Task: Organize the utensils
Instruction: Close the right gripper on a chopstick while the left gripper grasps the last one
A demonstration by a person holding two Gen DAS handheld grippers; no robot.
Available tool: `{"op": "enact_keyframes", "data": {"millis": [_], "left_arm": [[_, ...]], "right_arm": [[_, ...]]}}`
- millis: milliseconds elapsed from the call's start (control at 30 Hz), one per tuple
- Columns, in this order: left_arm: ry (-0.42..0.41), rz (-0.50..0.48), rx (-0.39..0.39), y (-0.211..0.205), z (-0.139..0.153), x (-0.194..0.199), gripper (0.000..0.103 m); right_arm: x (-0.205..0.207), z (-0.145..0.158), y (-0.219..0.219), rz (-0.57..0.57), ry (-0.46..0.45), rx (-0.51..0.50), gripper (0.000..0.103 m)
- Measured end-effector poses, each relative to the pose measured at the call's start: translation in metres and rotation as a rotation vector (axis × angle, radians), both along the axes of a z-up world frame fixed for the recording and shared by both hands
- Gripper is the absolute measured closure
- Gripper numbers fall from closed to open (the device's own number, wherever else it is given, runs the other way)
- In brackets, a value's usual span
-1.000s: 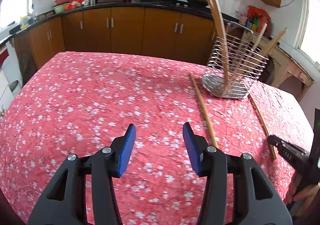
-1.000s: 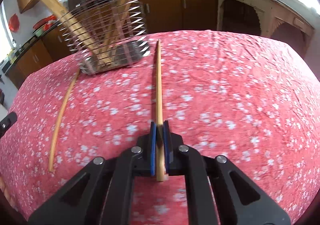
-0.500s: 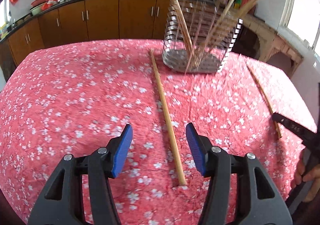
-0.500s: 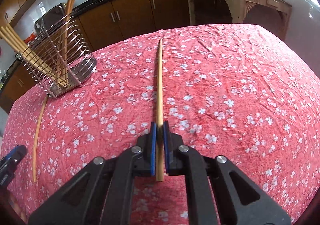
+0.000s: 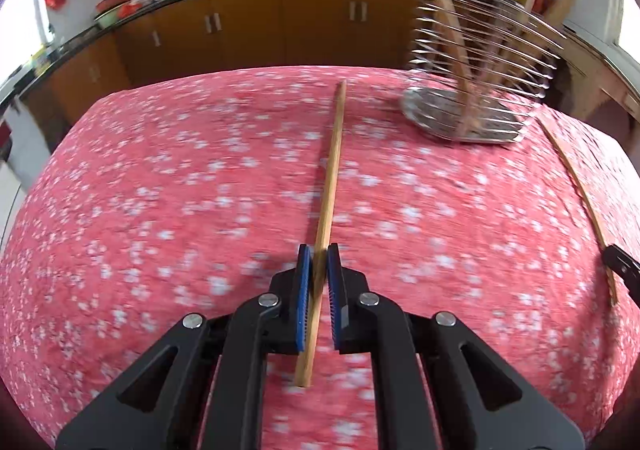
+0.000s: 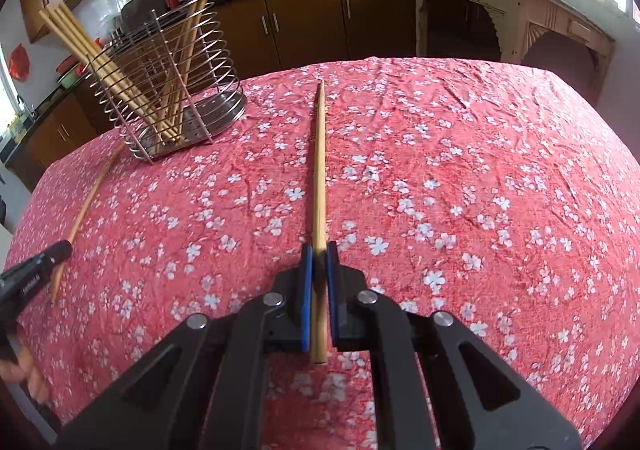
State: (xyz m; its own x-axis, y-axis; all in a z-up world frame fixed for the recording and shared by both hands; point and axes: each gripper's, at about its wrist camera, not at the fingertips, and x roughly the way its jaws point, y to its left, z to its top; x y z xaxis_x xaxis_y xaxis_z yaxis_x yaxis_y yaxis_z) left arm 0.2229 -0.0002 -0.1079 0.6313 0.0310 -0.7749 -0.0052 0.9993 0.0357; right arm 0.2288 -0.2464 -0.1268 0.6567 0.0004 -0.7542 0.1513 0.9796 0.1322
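Note:
My left gripper (image 5: 319, 254) is shut on a long wooden chopstick (image 5: 330, 170) lying on the red flowered tablecloth, held near its near end. My right gripper (image 6: 319, 252) is shut on a second wooden chopstick (image 6: 319, 166), also near its near end. A wire utensil holder (image 6: 176, 90) with several chopsticks leaning in it stands at the far left in the right wrist view. It shows at the far right in the left wrist view (image 5: 476, 62). Each gripper's tip shows at the edge of the other view: the right one (image 5: 622, 268), the left one (image 6: 36, 274).
The red tablecloth (image 6: 460, 178) covers the table, whose far edge drops off toward brown kitchen cabinets (image 5: 248, 30). A pale side cabinet (image 6: 512, 26) stands at the back right. The person's hand (image 6: 24, 370) shows at the lower left.
My left gripper has moved forward over the chopstick and shut on it; it was open before. My right gripper has stayed shut on its chopstick and shifted a little.

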Motion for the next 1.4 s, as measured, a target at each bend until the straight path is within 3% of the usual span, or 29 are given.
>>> {"op": "enact_keyframes", "data": {"millis": [200, 467, 1300, 1400], "left_arm": [[-0.006, 0.004, -0.035, 0.015, 0.001, -0.001, 0.093], [-0.001, -0.054, -0.016, 0.006, -0.001, 0.002, 0.070], [-0.005, -0.055, -0.043, 0.004, 0.000, 0.003, 0.068], [-0.002, -0.070, -0.008, 0.000, 0.000, 0.002, 0.068]], "right_arm": [[-0.001, -0.001, -0.003, -0.001, -0.002, 0.017, 0.095], [-0.001, 0.000, -0.002, -0.002, 0.002, 0.001, 0.095], [0.000, 0.001, -0.003, 0.002, 0.001, 0.010, 0.095], [0.000, 0.001, -0.003, 0.002, 0.001, 0.012, 0.095]]}}
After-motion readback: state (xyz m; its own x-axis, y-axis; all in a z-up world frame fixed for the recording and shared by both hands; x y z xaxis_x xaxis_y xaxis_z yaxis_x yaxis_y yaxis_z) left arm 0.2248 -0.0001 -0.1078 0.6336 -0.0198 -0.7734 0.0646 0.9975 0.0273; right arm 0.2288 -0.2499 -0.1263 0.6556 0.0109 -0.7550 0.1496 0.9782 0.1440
